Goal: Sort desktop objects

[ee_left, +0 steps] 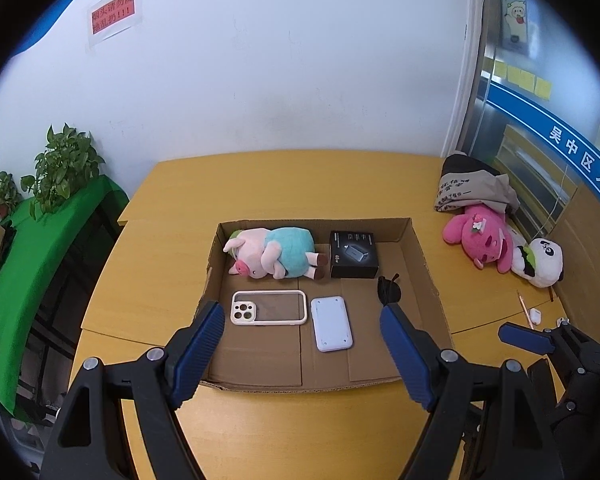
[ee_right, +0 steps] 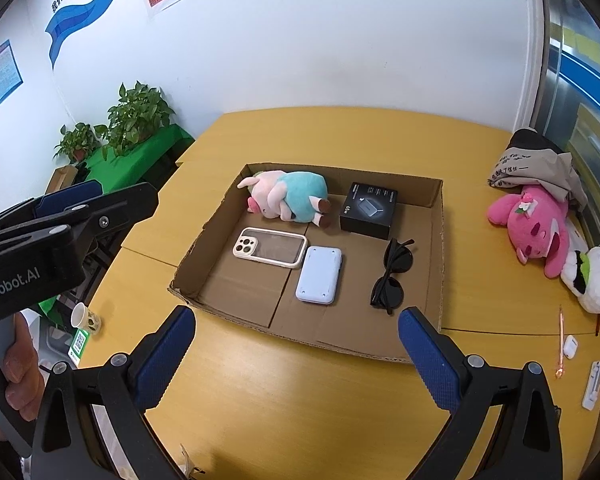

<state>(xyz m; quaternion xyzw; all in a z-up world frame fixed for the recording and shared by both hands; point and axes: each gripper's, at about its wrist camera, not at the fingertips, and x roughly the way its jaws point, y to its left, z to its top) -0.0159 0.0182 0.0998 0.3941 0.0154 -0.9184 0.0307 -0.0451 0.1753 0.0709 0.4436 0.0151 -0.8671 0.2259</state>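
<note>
A shallow cardboard tray (ee_left: 428,264) (ee_right: 436,276) lies on the yellow table. Inside it lie a pink-and-teal pig plush (ee_left: 274,253) (ee_right: 288,196), a black box (ee_left: 353,254) (ee_right: 369,210), a cream phone case (ee_left: 268,307) (ee_right: 270,247), a white power bank (ee_left: 332,323) (ee_right: 319,274) and black sunglasses (ee_left: 388,290) (ee_right: 392,276). My left gripper (ee_left: 302,316) hovers open over the tray's near edge, nothing between its blue pads. My right gripper (ee_right: 296,322) hangs open before the tray's near wall, also empty.
A pink plush (ee_left: 480,236) (ee_right: 540,228), a panda plush (ee_left: 542,266) (ee_right: 592,280) and a folded cloth bag (ee_left: 472,188) (ee_right: 536,164) sit at the table's right. A pen (ee_right: 560,344) and small white items (ee_right: 570,346) lie near the right edge. Potted plants (ee_left: 60,168) stand on a green shelf at left.
</note>
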